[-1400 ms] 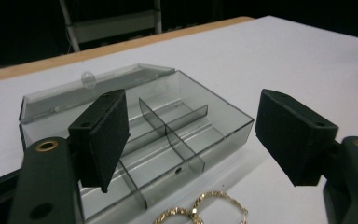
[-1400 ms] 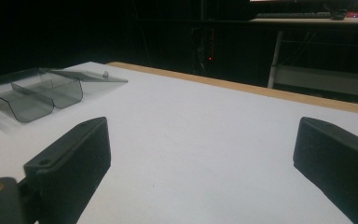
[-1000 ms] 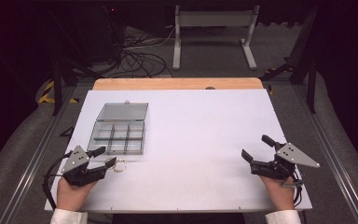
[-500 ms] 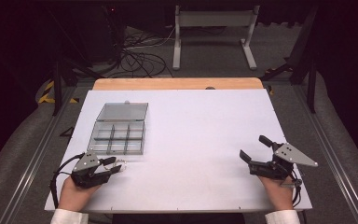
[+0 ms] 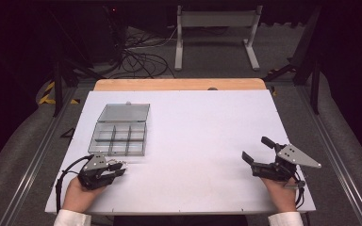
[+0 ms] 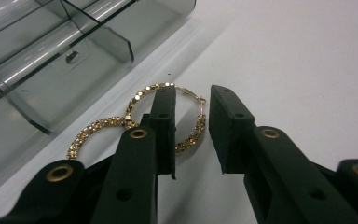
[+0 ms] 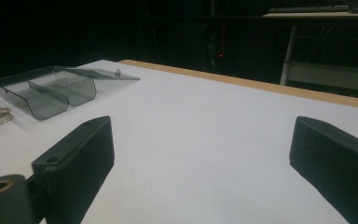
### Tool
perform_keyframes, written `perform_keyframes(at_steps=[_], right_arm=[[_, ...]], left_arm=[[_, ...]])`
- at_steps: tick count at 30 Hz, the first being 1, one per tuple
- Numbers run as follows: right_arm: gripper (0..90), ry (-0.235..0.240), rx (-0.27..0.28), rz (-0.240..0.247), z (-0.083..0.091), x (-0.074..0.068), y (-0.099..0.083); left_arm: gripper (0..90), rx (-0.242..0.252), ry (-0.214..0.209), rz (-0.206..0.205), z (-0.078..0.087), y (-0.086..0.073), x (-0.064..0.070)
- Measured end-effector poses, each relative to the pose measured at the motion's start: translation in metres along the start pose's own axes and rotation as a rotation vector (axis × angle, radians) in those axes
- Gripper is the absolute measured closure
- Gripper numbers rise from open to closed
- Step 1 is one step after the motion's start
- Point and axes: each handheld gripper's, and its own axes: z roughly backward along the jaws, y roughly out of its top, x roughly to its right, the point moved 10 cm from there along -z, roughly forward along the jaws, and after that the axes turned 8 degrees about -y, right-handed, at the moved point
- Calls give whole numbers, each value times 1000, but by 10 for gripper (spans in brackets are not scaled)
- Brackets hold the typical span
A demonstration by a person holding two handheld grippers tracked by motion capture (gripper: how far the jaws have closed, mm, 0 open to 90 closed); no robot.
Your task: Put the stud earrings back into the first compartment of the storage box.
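— Anything different from a second ago?

— Left tongs (image 5: pixel 119 168) shifted a little to the right along the near wall of the box (image 5: pixel 115 153) and lowered, then parked there for the last half second. Now straddling one of the two hoop earrings (image 6: pixel 196 130) lying just in front of that wall.

— Gripping already?

— Not yet. Jaws parted by a narrow gap, one side of the ring sitting in it, the other jaw resting over the middle of the loop. By the look of it, a pinch about to close, then probably a lift towards a compartment.

— And the right tongs (image 5: pixel 255 148)?

— Well off to the right of the box, spread wide, holding nothing, low over the table (image 5: pixel 198 132).

— Materials?

— Earrings: thin gold-coloured rings crusted with tiny faceted beads, bumpy and glittering, with a plain wire clasp. Second hoop touching or overlapping the first, on the side closer to the box. Likely fiddly to pinch off such a smooth white top. Box: smoky clear plastic, rigid, with straight dividers, lid (image 5: pixel 125 112) folded open behind. Jaw faces: matt black, flat, blocky.
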Motion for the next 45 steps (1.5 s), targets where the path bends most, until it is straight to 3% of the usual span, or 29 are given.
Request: perform_keyframes(at_steps=[3,7,12,21,25,33,41,45], right_arm=[[70,2,1,-1,0,0,0],[71,1,2,-3,0,0,0],[72,2,8,0,1,-1,1],[72,0,9,0,1,-1,2],[72,-1,8,1,1,-1,1],[72,-4,4,8,0,0,1],[72,-1,0,6,0,-2,0],[72,1,-8,19,-2,-3,-1]], left_arm=[[745,-15,2,-15,-2,-1,-1],[763,-10,4,-5,-3,-1,-1],[855,-13,25,-8,-4,-1,1],[860,-31,49,-37,-3,1,2],[860,4,80,-53,4,7,0],[860,92,78,-38,21,22,0],[860,113,88,-37,26,31,-6],[860,131,90,-18,30,35,-11]])
